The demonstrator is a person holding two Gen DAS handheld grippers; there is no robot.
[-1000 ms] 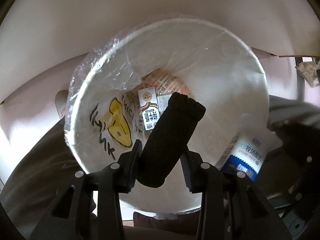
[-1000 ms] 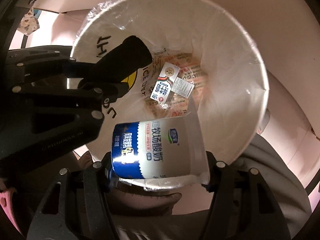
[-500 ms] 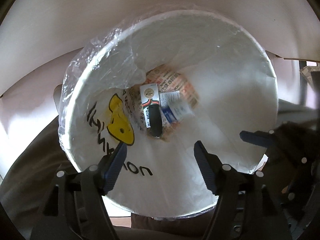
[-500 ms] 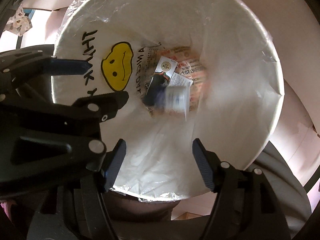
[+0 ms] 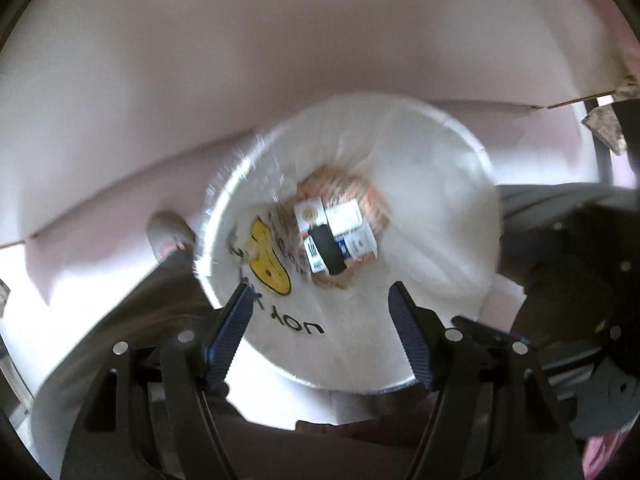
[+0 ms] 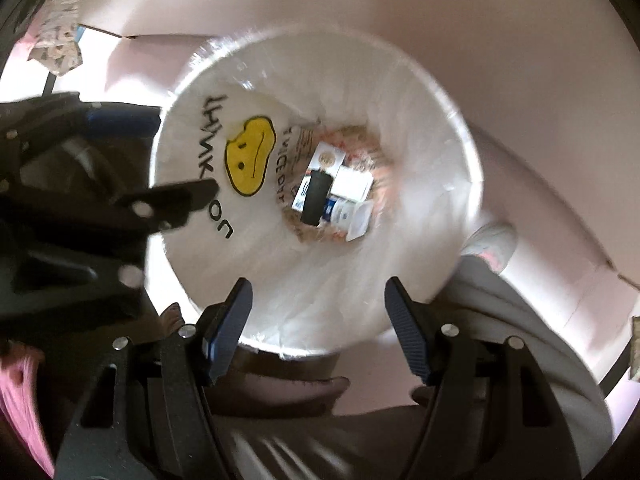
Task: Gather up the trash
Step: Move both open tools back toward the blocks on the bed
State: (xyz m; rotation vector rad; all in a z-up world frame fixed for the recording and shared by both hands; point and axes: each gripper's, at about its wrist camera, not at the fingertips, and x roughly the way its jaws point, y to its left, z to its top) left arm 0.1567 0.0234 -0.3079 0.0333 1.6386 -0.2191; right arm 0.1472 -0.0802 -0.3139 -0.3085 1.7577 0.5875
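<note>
A white bin lined with a clear bag and a yellow smiley print stands below both grippers; it also shows in the right wrist view. At its bottom lie a black sock-like roll, a blue and white yogurt cup and small cartons. My left gripper is open and empty above the bin's near rim. My right gripper is open and empty above the rim too. The left gripper also shows at the left of the right wrist view.
The bin stands on a pale pink floor. A person's trouser legs and a shoe are next to the bin. A patterned cloth on a metal frame is at the far right.
Both grippers opened: the black roll and the yogurt cup dropped to the bottom of the bin. Both grippers have since risen away from the bin, which looks smaller now.
</note>
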